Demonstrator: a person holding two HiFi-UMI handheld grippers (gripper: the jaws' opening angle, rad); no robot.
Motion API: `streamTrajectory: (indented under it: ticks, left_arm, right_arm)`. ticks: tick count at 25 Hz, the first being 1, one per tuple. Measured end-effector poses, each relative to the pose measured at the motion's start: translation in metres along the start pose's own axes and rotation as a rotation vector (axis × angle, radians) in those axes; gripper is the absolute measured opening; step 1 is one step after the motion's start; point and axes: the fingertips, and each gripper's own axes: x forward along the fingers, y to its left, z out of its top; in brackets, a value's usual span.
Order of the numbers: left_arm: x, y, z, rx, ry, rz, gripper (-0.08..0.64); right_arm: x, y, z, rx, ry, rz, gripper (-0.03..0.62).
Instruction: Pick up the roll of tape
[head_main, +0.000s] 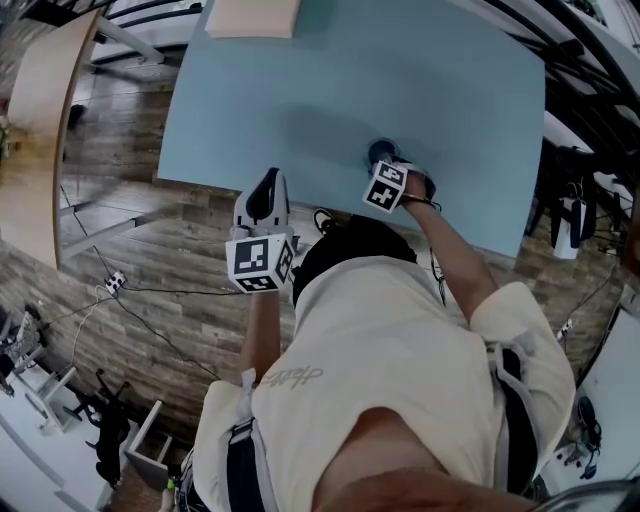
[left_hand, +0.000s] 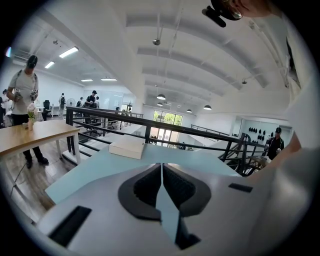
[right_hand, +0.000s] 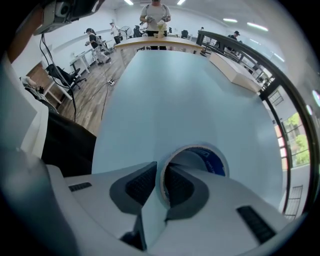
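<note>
Two grippers show, and only one is at work. The right gripper (right_hand: 162, 165) points straight down over the roll of tape (right_hand: 212, 160), which lies flat on the pale blue worktop (head_main: 450, 90), not far from its near edge. Its jaws straddle the wall of the roll, one inside the core and one outside, and have closed onto that wall. The outer pad looks to be just touching, though the wide-angle view leaves us unsure how firmly. The left gripper (left_hand: 162, 165) hangs by the near edge with its jaws together and nothing between them.

We judge the grasp made but not yet proven by a lift. The pinch takes only one narrow stretch of the wall, so the rest of the roll hangs to one side of the jaws. On rising it could swing down or twist in the pads, and a light squeeze would let it slide out. Dropped this close to the edge, it might well roll off onto the floor.

As for containers, we see only a flat pale box (head_main: 252, 17) at the far side (shut, contents hidden). The roll's core holds nothing but the inner jaw.
</note>
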Motion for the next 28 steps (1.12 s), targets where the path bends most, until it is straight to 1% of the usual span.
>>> streamTrajectory:
  ticks: [4, 7, 14, 17, 22, 28]
  left_arm:
    - [0.004, -0.006, -0.001, 0.003, 0.002, -0.026, 0.029]
    - [0.006, -0.013, 0.001, 0.010, 0.000, -0.048, 0.029]
    - [0.013, -0.027, -0.004, 0.022, 0.005, -0.094, 0.029]
    - [0.019, -0.042, -0.004, 0.032, 0.002, -0.124, 0.029]
    - [0.029, -0.071, 0.009, 0.065, -0.017, -0.172, 0.029]
    - [0.050, -0.094, 0.032, 0.113, -0.044, -0.170, 0.029]
  right_arm:
    - [-0.009, -0.003, 0.001, 0.079, -0.078, 0.020, 0.052]
    - [-0.022, -0.009, 0.000, 0.143, -0.155, -0.009, 0.052]
    - [-0.099, -0.033, 0.021, 0.341, -0.429, -0.086, 0.052]
    - [-0.140, -0.044, 0.019, 0.375, -0.528, -0.146, 0.052]
    - [-0.210, -0.059, 0.007, 0.411, -0.661, -0.259, 0.052]
    - [-0.262, -0.078, -0.036, 0.467, -0.758, -0.352, 0.052]
